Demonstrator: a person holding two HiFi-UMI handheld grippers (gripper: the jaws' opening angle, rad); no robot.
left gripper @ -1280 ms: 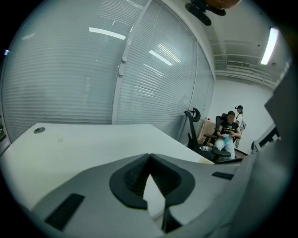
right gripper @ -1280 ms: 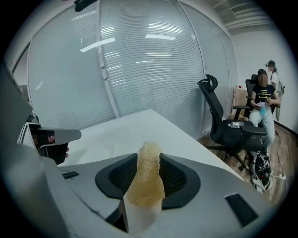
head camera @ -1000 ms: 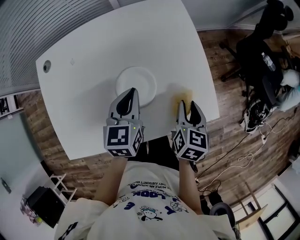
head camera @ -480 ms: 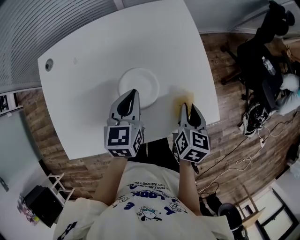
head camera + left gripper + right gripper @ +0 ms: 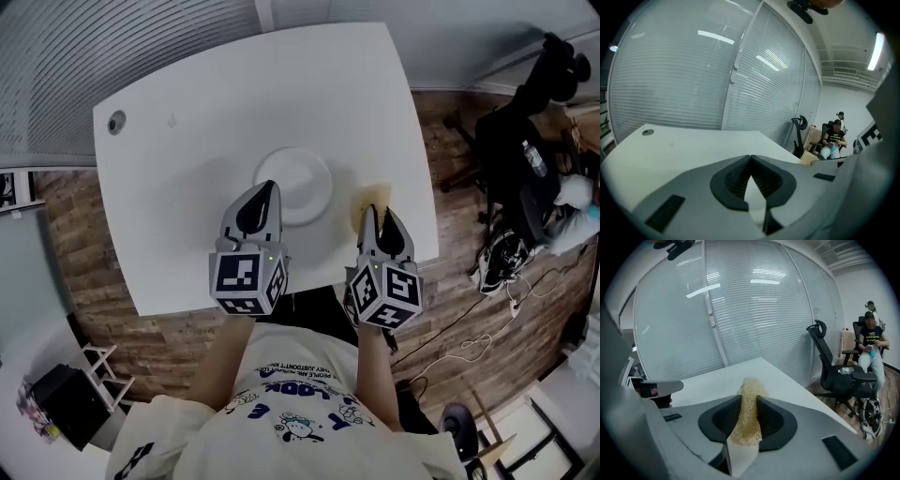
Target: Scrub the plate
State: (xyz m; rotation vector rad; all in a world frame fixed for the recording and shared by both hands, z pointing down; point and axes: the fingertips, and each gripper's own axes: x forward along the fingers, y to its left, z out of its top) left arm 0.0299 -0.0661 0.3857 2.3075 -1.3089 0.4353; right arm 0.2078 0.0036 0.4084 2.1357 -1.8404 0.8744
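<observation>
A round white plate (image 5: 298, 183) lies on the white table (image 5: 187, 178) in the head view. My left gripper (image 5: 263, 189) hovers at the plate's near edge with its jaws together and nothing between them; the left gripper view shows the same shut left gripper (image 5: 751, 160). A yellow scrubbing sponge (image 5: 368, 196) sits near the table's right edge, to the right of the plate. My right gripper (image 5: 377, 215) is on it. Its jaws are closing, and in the right gripper view the pads squeeze the fibrous sponge (image 5: 749, 394) narrow between them.
A round cable hole (image 5: 116, 122) marks the table's far left corner. A black office chair (image 5: 525, 141) stands on the wooden floor to the right, with cables nearby. A glass wall with blinds lies beyond the table. A person (image 5: 871, 341) sits far right.
The right gripper's jaws went from wide apart around the sponge to pinched on it. The left gripper stayed shut at the plate's edge. The head view shifted slightly.
</observation>
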